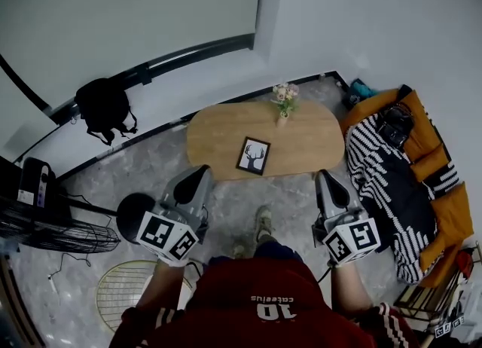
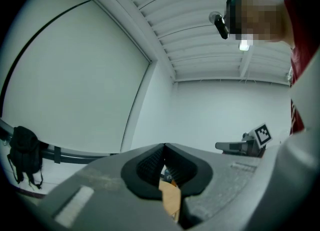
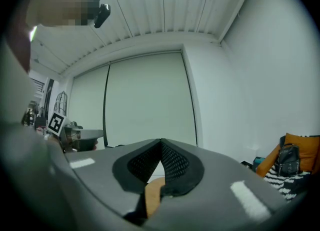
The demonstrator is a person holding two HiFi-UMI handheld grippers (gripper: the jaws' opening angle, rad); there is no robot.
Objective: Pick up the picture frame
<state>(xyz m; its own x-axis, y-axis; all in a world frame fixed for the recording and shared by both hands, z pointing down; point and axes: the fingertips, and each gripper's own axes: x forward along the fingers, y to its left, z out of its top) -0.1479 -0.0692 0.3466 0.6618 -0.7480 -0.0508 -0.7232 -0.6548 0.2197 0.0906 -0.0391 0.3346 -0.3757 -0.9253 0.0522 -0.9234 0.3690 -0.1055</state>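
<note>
We find the left gripper (image 1: 200, 175) and right gripper (image 1: 326, 178) both closed and empty, short of the table (image 1: 309, 143). The picture frame (image 1: 254, 156) lies flat near its front edge, ahead between them and nearer the left, long axis pointing away.

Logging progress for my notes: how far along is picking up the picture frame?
Done: nothing yet; the picture frame lies on the wooden table, untouched. In hand: the left hand-held gripper and right hand-held gripper hover short of the table, jaws shut, empty. Left: reach, open, grip, lift.
</note>
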